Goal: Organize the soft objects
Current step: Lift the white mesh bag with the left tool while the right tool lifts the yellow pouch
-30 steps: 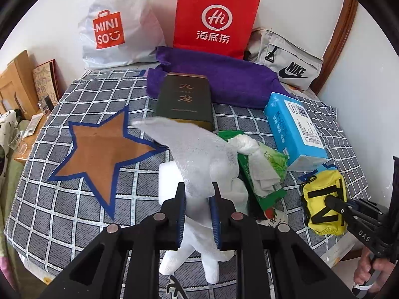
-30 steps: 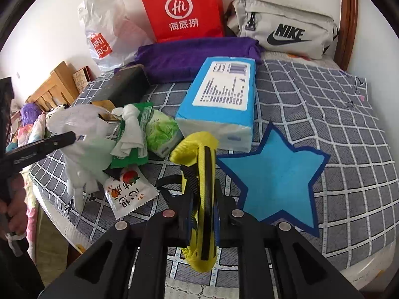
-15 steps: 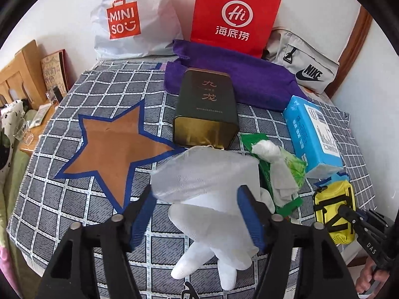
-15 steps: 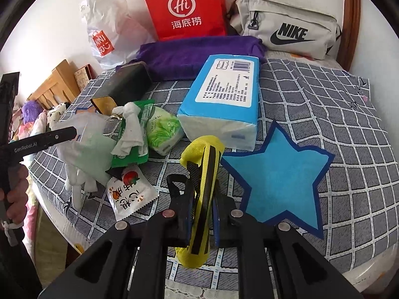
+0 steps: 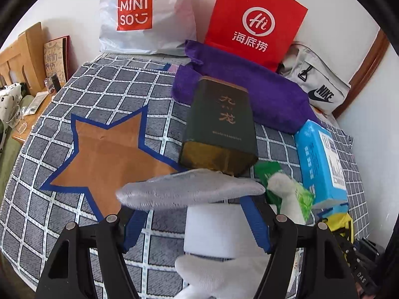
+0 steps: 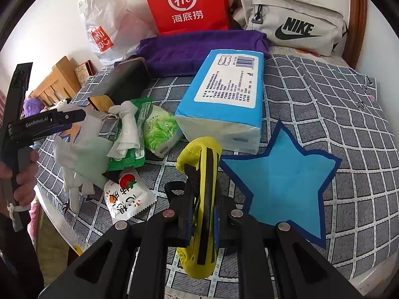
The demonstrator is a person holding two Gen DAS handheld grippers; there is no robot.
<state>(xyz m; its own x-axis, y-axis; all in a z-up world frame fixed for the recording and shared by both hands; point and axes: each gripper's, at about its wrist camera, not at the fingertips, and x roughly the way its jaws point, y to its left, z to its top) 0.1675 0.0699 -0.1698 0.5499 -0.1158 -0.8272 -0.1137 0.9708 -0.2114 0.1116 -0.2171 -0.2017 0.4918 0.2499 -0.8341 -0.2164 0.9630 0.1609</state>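
A white knitted glove (image 5: 217, 229) lies loose between the spread fingers of my left gripper (image 5: 189, 205), which is open. The glove's grey cuff (image 5: 189, 189) drapes across the fingertips and hides them. Just beyond the glove lies a brown star patch with a blue border (image 5: 107, 157). My right gripper (image 6: 203, 186) is shut on a yellow pouch with black straps (image 6: 202, 164), held upright just left of a blue star patch (image 6: 281, 182). The glove (image 6: 82, 154) also shows at the left of the right wrist view, under the other gripper.
On the checked bedspread (image 5: 119, 87) lie a dark green tin (image 5: 222, 127), a purple towel (image 5: 249, 92), a blue tissue pack (image 6: 229, 99), green packets (image 6: 159, 129), a snack sachet (image 6: 127, 196) and a white rag (image 6: 124, 129). Red, white and Nike bags line the wall. A hand (image 6: 22, 174) holds the left tool.
My left gripper has opened and let go of the glove, and has drifted toward the brown star. The right gripper keeps its grip on the yellow pouch and has barely moved.
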